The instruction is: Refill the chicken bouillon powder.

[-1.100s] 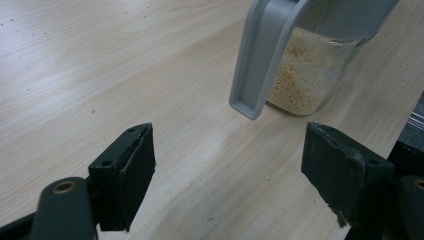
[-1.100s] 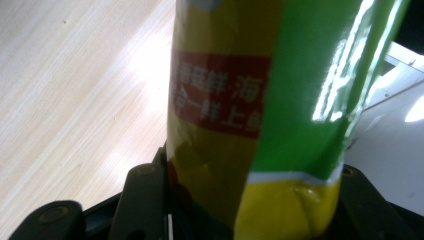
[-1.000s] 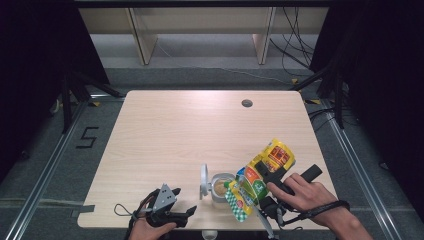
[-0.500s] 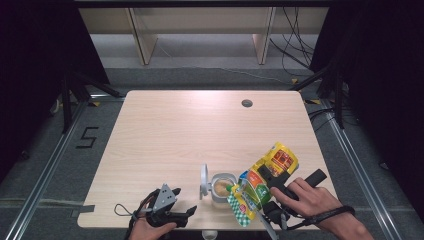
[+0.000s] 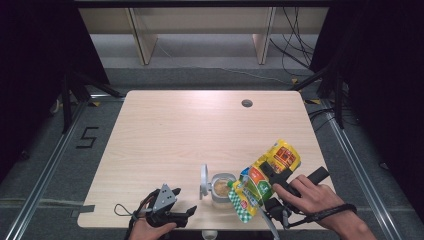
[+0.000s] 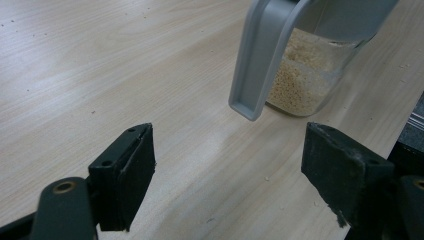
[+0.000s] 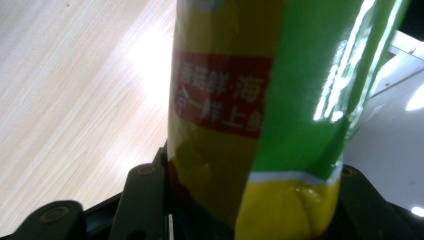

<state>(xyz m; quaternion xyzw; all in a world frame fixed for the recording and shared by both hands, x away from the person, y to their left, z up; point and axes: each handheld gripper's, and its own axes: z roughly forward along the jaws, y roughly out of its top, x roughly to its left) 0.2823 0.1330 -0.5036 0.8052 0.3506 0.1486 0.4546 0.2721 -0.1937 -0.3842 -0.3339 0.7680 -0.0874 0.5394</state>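
The right gripper (image 5: 260,197) has its jaws clenched across the bag's (image 5: 262,177) middle, mouth tipped over the jar (image 5: 221,187); soft, slick foil probably crumples, so grip mid-body; the left gripper (image 5: 192,212) rests with jaws released, jar just ahead on the bench (image 5: 175,135).

A light wooden table (image 5: 165,140) bears a lidded jar (image 5: 220,187).
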